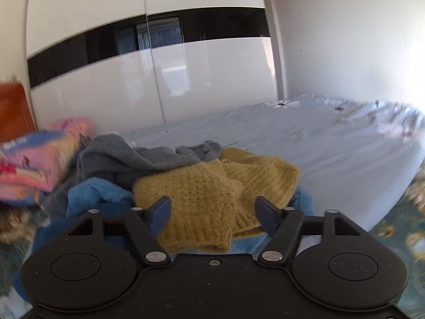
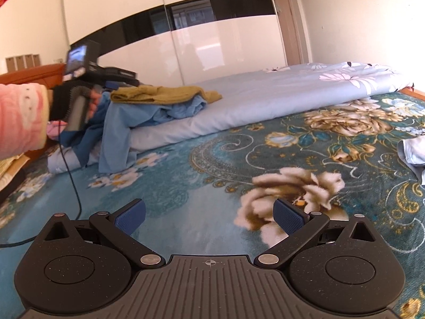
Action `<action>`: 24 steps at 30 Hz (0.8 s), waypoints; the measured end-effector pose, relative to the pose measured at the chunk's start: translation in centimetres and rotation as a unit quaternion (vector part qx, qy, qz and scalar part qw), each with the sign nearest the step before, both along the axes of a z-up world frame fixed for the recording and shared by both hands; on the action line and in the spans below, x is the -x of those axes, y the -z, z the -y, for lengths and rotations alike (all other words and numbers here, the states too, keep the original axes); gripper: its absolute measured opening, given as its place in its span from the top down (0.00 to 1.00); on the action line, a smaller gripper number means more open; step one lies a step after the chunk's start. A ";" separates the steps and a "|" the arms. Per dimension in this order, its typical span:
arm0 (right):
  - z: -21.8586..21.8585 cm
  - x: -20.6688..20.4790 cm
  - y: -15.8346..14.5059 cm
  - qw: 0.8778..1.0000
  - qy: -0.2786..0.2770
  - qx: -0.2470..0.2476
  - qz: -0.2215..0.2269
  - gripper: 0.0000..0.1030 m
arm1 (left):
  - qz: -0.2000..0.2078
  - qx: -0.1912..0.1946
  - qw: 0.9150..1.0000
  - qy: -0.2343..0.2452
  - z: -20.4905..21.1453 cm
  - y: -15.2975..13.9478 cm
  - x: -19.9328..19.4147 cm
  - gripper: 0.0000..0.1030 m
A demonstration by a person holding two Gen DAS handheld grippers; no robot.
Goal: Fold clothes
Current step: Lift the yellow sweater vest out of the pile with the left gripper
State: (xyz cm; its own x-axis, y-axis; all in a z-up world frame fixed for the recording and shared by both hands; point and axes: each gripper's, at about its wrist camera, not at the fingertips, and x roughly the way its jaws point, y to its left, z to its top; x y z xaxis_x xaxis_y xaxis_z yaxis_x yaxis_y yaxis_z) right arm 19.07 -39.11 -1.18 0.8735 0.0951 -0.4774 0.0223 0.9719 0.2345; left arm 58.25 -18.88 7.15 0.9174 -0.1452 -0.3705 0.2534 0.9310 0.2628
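Left tongs (image 1: 212, 210) gape over mustard sweater (image 1: 212, 194); right view adds pale garment (image 2: 414, 151).

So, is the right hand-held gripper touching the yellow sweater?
Apart. The right wrist view shows the right hand-held gripper open over the floral blanket, with the yellow sweater far off on the pile.

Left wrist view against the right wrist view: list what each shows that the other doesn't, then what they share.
Only the left wrist view shows the grey sweater and the folded pink patterned bedding, with the open left tongs at the pile.

Only the right wrist view shows the person's left hand gripping the other tool's handle, its trailing cable, the open right tongs over the floral teal blanket, and a pale garment at the right edge.

Both show the mustard knit sweater, the blue clothes, the light blue quilt and the white wardrobe.
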 end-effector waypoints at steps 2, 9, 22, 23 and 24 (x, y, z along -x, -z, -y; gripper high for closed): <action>0.1 -0.1 0.3 1.000 0.002 -0.001 -0.002 0.00 | 0.014 -0.057 0.998 -0.014 1.0 1.0 -1.4 0.28; 0.8 -0.3 1.4 1.000 0.008 -0.012 -0.014 0.00 | 0.035 -0.129 0.990 -0.051 2.5 3.2 -5.6 0.25; 2.8 1.1 1.7 0.999 0.034 -0.022 -0.017 0.00 | 0.047 0.096 0.991 -0.076 -0.8 -5.5 -4.3 0.93; 2.7 1.3 1.4 0.999 0.036 -0.022 -0.012 0.00 | 0.050 0.112 0.990 -0.068 -1.1 -6.9 -3.9 0.93; 2.7 1.5 1.0 0.999 0.038 -0.023 -0.005 0.00 | 0.051 0.130 0.989 -0.057 -1.4 -8.1 -3.4 0.93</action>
